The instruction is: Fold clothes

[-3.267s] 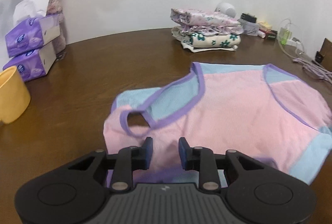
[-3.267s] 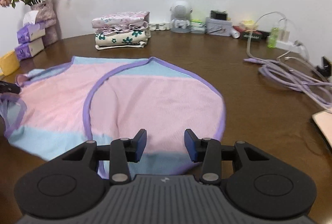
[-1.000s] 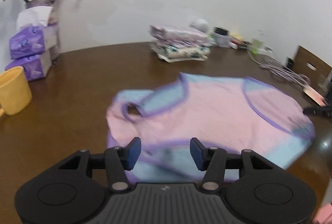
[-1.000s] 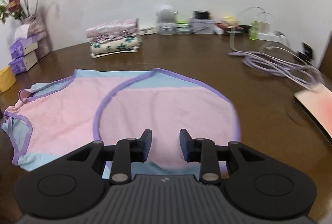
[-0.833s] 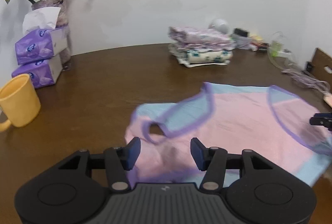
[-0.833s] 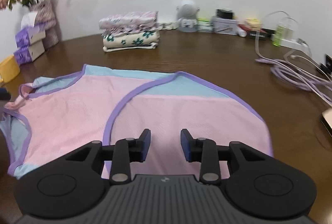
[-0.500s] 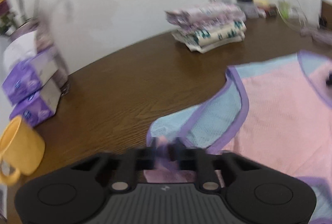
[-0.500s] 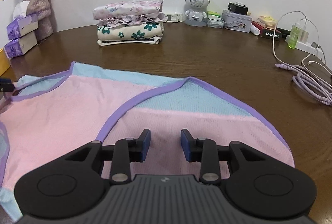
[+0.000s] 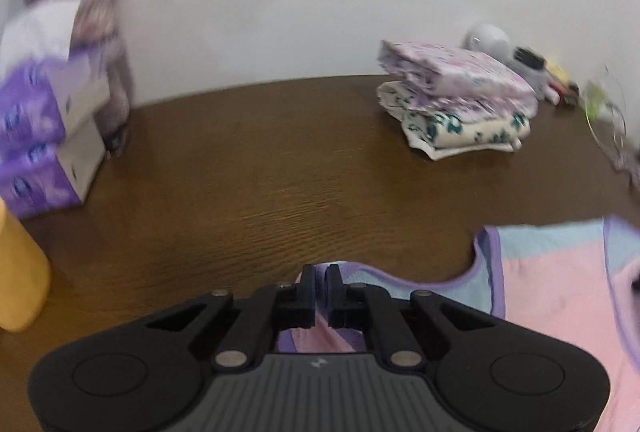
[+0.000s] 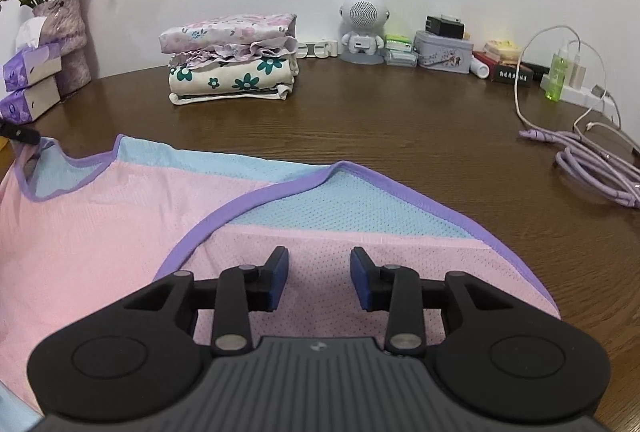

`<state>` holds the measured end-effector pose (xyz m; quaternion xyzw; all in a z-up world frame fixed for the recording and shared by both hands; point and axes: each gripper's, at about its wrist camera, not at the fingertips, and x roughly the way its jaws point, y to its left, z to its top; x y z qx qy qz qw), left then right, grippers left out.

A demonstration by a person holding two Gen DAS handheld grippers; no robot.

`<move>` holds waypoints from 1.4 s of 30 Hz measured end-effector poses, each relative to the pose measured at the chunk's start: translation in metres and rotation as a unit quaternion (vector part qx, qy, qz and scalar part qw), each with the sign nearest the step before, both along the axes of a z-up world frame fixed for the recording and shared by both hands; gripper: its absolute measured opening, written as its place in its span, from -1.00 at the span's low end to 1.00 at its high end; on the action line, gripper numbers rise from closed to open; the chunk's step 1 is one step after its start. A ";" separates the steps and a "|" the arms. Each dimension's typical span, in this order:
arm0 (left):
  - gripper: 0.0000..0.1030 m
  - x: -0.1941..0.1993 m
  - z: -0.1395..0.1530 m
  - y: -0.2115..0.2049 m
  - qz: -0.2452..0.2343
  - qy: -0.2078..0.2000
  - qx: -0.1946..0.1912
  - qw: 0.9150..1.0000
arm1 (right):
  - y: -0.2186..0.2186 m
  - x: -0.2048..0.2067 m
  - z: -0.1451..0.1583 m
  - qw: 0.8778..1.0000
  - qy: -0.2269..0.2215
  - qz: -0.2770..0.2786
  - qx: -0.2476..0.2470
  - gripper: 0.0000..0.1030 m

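Pink top [image 10: 100, 232] lies pinched, seemingly by its edge, in the closed left gripper [image 9: 321, 282], under the open right gripper [image 10: 319, 274].

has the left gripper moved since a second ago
Yes. The left gripper has swung left, away from the folded clothes stack, and its jaws have just closed on the pink and blue shirt edge.

Nothing readable is showing in either view. The dark box [image 10: 515, 74] at the far right of the surface [image 10: 400, 136] is carrying a line of pale characters too small to make out, and the purple tissue packs' [image 10: 30, 66] round logos are staying blurred.
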<state>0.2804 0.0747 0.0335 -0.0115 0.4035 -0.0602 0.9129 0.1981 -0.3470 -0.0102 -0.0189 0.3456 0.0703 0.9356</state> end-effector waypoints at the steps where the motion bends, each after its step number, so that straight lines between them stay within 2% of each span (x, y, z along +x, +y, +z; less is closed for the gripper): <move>1: -0.80 0.004 -0.002 0.003 0.005 0.005 -0.015 1.000 | 0.000 0.000 0.000 1.000 -0.001 0.000 0.001 -0.32; 2: -0.76 0.003 -0.004 0.006 0.009 0.007 -0.027 1.000 | -0.001 0.000 -0.001 1.000 -0.002 0.001 0.003 -0.32; 4: -0.43 -0.004 -0.004 0.012 0.015 0.003 -0.046 0.999 | -0.002 -0.001 -0.001 1.000 -0.004 0.000 0.005 -0.31; 6: -0.18 -0.019 -0.001 0.020 0.020 -0.010 -0.055 0.998 | -0.002 -0.002 -0.001 1.000 -0.005 -0.001 0.006 -0.30; 9: -0.12 -0.049 0.005 0.034 0.019 -0.022 -0.057 0.998 | -0.004 -0.003 -0.001 1.000 -0.006 -0.004 0.010 -0.28; 14: -0.13 -0.100 0.000 0.040 -0.027 -0.006 -0.063 0.998 | -0.003 -0.005 -0.002 1.000 -0.009 -0.009 0.010 -0.26; 17: -0.17 -0.111 -0.010 0.033 -0.045 0.010 -0.069 0.997 | -0.001 -0.006 -0.002 1.000 -0.011 -0.010 0.007 -0.24; 18: -0.39 -0.112 -0.013 0.031 -0.045 0.014 -0.066 0.997 | -0.001 -0.006 -0.003 1.000 -0.011 -0.011 0.006 -0.24; 19: -0.76 -0.111 -0.016 0.029 -0.043 0.018 -0.063 0.997 | -0.001 -0.007 -0.003 1.000 -0.012 -0.012 0.006 -0.24; 20: -0.87 -0.112 -0.017 0.028 -0.038 0.019 -0.062 0.997 | -0.002 -0.007 -0.003 1.000 -0.013 -0.013 0.007 -0.24; 21: -0.89 -0.113 -0.017 0.028 -0.033 0.018 -0.062 0.997 | -0.003 -0.008 -0.003 1.000 -0.014 -0.015 0.008 -0.24; 25: -0.90 -0.131 -0.014 0.042 -0.012 0.007 -0.070 0.997 | -0.006 -0.010 -0.004 1.000 -0.017 -0.020 0.011 -0.24; 29: -0.89 -0.143 -0.017 0.056 0.008 0.015 -0.083 0.996 | -0.008 -0.011 -0.004 0.999 -0.020 -0.021 0.014 -0.23; 32: -0.67 -0.147 -0.016 0.062 0.023 0.018 -0.097 0.995 | -0.007 -0.011 -0.005 1.000 -0.021 -0.020 0.012 -0.22; 34: -0.50 -0.147 -0.006 0.065 0.028 -0.003 -0.100 0.995 | -0.007 -0.012 -0.005 1.000 -0.022 -0.019 0.012 -0.22; 36: -0.44 -0.138 0.003 0.062 0.026 -0.018 -0.092 0.995 | -0.007 -0.012 -0.005 0.999 -0.022 -0.019 0.012 -0.21; 38: -0.45 -0.128 0.010 0.059 0.024 -0.031 -0.082 0.996 | -0.007 -0.012 -0.005 1.000 -0.023 -0.018 0.012 -0.20; 41: -0.48 -0.103 0.011 0.044 0.005 -0.025 -0.059 0.998 | -0.007 -0.013 -0.005 1.000 -0.024 -0.017 0.012 -0.19; 42: -0.58 -0.095 0.009 0.040 0.002 -0.020 -0.057 0.998 | -0.007 -0.013 -0.006 1.000 -0.024 -0.016 0.011 -0.19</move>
